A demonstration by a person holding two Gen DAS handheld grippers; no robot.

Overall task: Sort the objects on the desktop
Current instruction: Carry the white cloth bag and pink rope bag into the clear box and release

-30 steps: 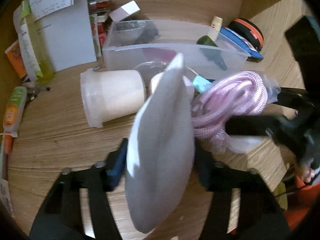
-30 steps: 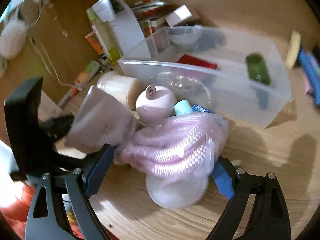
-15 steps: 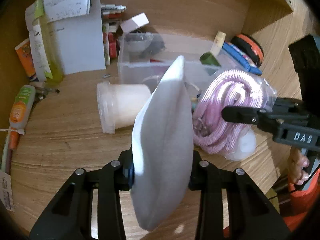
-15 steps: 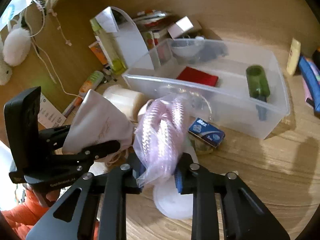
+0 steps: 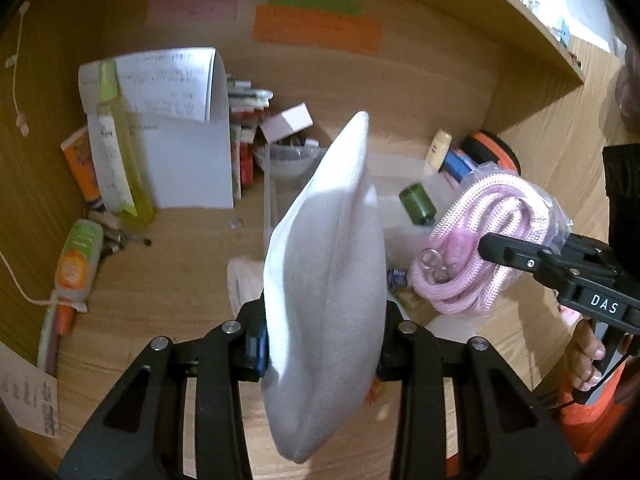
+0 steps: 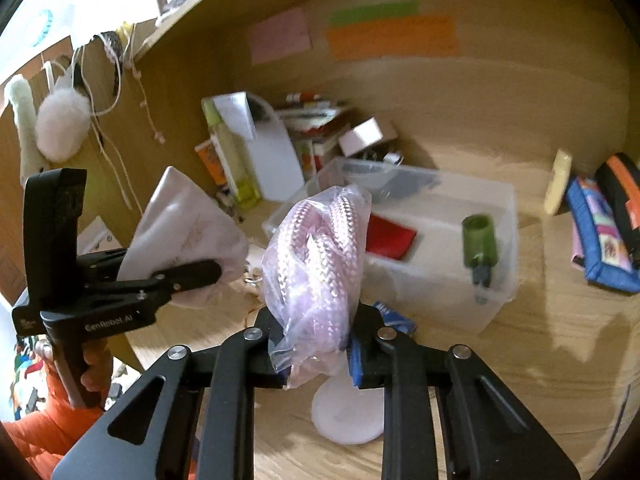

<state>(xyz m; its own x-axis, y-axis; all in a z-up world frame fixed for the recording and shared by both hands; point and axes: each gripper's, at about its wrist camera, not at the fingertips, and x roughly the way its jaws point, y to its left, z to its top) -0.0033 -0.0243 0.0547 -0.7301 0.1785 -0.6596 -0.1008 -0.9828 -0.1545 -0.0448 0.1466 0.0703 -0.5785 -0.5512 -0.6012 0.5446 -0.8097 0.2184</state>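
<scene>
- Our left wrist view looks forward and down along its black fingers [image 5: 252, 340], close over the light wooden worktop [image 5: 168, 272].
- Our right wrist view does likewise from the opposite side, over its own fingers [image 6: 360, 344].
- Both share the clear plastic storage box [image 5: 276, 200] [image 6: 448, 292] and the coloured paper notes on the back wall [image 5: 316, 32] [image 6: 392, 36]; each sees the other's gripper.

On the wooden back wall [image 5: 440, 80], three paper notes sit toward 12 o'clock in the left wrist view. A pink note [image 5: 192, 0] is at 11 o'clock, and a green strip [image 5: 316, 0] lies just above an orange note [image 5: 316, 34]. A shelf board [image 5: 532, 32] runs past 1 o'clock. In the right wrist view, a white fluffy ball [image 6: 62, 126] hangs at 9 o'clock beside pale cords [image 6: 109, 158].
</scene>
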